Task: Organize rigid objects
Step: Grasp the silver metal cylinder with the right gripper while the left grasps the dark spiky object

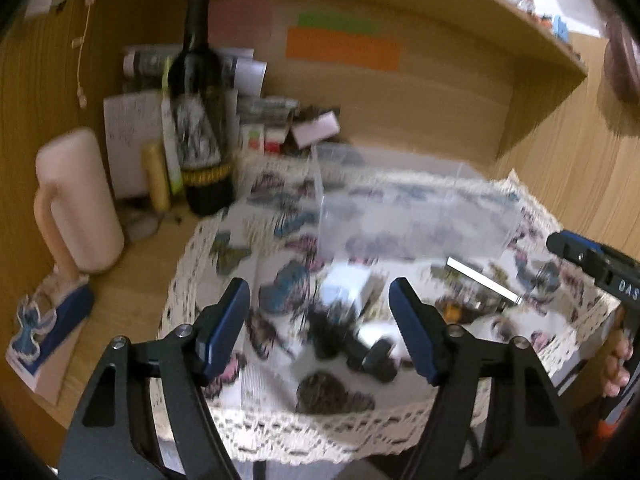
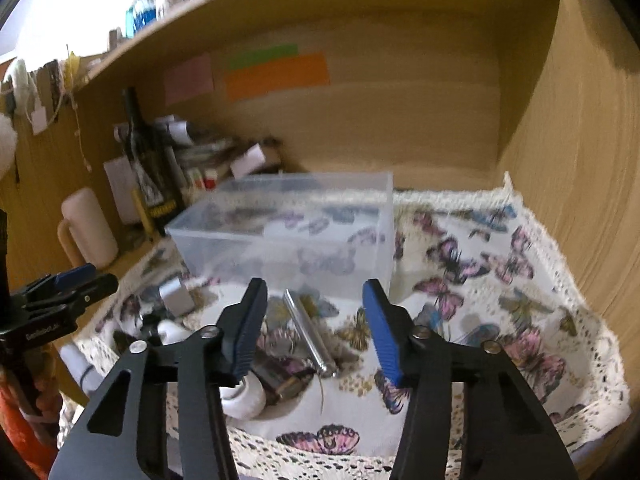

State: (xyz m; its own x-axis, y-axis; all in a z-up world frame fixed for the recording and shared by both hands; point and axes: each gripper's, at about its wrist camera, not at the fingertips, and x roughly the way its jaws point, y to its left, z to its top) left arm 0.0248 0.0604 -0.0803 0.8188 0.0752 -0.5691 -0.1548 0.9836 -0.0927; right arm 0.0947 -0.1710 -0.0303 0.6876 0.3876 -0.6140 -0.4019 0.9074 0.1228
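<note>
A clear plastic box stands on a butterfly-print cloth; it also shows in the left wrist view. In front of it lie small loose objects: a silver metal bar, a small silver block, a white round piece and a dark motor-like part. In the left wrist view a black fuzzy object and a black part lie between my fingers. My left gripper is open and empty above them. My right gripper is open and empty above the silver bar.
A dark wine bottle, a pink mug, papers and small boxes crowd the back left of the wooden alcove. A blue-and-white box sits at the left. Wooden walls close in at the back and right.
</note>
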